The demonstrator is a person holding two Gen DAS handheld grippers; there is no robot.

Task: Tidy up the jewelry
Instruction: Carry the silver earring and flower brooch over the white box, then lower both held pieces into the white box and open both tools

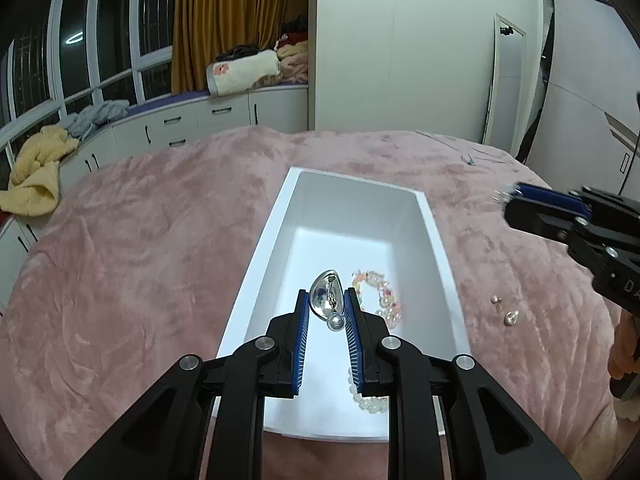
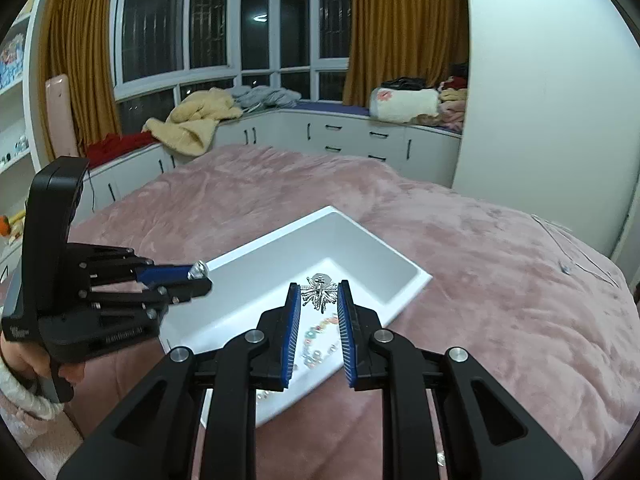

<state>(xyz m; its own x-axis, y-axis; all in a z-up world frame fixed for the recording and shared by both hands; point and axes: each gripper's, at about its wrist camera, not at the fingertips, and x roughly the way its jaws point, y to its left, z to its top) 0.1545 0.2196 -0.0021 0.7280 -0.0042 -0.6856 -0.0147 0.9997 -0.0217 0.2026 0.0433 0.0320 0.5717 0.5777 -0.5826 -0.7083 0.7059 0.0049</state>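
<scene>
Left gripper [image 1: 327, 309] clamping silver earring [image 1: 326, 298], right gripper [image 2: 319, 294] pinching spiky brooch [image 2: 319, 291] — both poised above white box [image 1: 256, 256] for drop-in.

I am in a home bedroom. Below me spreads a bed [image 2: 460, 240] under a plush pink blanket. Mustard curtains [image 2: 404, 28] frame a dark bay window [image 2: 224, 20], and white cabinets with drawers [image 2: 352, 136] run beneath it as a window seat. Folded blankets [image 2: 404, 104] and loose clothes [image 2: 200, 120] are heaped there, beside a tall white wardrobe [image 1: 392, 40].
</scene>
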